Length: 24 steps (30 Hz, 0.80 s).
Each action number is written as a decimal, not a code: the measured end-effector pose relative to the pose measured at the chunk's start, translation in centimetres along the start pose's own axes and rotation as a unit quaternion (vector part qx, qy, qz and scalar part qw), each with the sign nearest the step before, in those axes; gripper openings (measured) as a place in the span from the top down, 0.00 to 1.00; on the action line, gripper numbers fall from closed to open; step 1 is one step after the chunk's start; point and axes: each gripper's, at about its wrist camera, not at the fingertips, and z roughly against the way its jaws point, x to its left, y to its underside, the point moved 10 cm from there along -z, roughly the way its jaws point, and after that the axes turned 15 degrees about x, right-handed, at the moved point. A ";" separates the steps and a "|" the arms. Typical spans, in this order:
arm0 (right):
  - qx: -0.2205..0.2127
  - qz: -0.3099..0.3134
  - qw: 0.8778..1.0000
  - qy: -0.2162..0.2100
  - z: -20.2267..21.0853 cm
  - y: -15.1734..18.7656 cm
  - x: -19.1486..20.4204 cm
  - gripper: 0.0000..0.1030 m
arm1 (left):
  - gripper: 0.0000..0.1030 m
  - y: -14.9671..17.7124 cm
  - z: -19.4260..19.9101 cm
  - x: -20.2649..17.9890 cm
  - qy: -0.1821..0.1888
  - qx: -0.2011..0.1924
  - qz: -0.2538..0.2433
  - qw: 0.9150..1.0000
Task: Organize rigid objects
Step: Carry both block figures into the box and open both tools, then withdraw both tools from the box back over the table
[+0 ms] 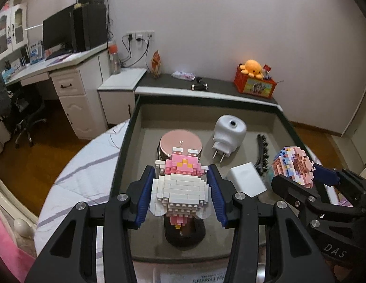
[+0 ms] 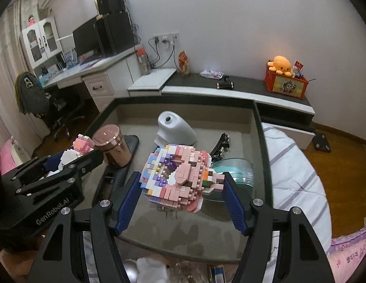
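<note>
Over tray: pink-white brick figure clamped between left claw pads.

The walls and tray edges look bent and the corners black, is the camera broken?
No, both views are fisheye: in the left wrist view the tray rim bows and the corners go dark; the right wrist view bends likewise, with glare on the copper can, while the block toy stays sharp.

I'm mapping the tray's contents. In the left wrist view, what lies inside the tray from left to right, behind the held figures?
Pink round tin → white plug adapter → black comb.
</note>
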 end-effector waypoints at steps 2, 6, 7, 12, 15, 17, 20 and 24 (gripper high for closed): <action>0.008 0.002 1.000 0.002 -0.8 -0.1 0.0 0.33 | 0.54 0.1 -0.9 0.3 -0.003 0.008 0.003 1.000; 0.011 0.013 1.000 0.019 -1.5 -0.4 0.0 0.32 | 0.47 0.2 -1.5 0.7 -0.009 0.017 0.006 1.000; 0.012 0.015 1.000 0.021 -1.5 -0.3 0.1 0.27 | 0.36 0.3 -1.5 0.8 -0.009 0.017 0.007 1.000; 0.006 0.010 0.999 0.033 -0.6 0.0 -0.3 0.16 | 0.16 0.4 0.0 1.6 -0.014 0.004 0.017 1.000; -0.006 0.001 1.000 0.030 0.7 0.3 -0.6 0.07 | 0.02 0.7 1.8 2.3 -0.027 -0.010 0.023 0.999; -0.013 -0.003 1.000 0.028 1.8 0.5 -0.6 0.07 | 0.00 0.9 3.2 2.4 -0.025 -0.020 0.022 0.999; -0.024 -0.008 0.999 0.027 3.5 1.2 -0.5 0.06 | 0.00 1.4 5.7 2.5 -0.034 -0.033 0.020 0.999; -0.050 -0.021 0.998 0.019 6.5 2.3 -0.5 0.00 | 0.00 2.6 9.0 2.5 -0.036 -0.052 0.018 0.998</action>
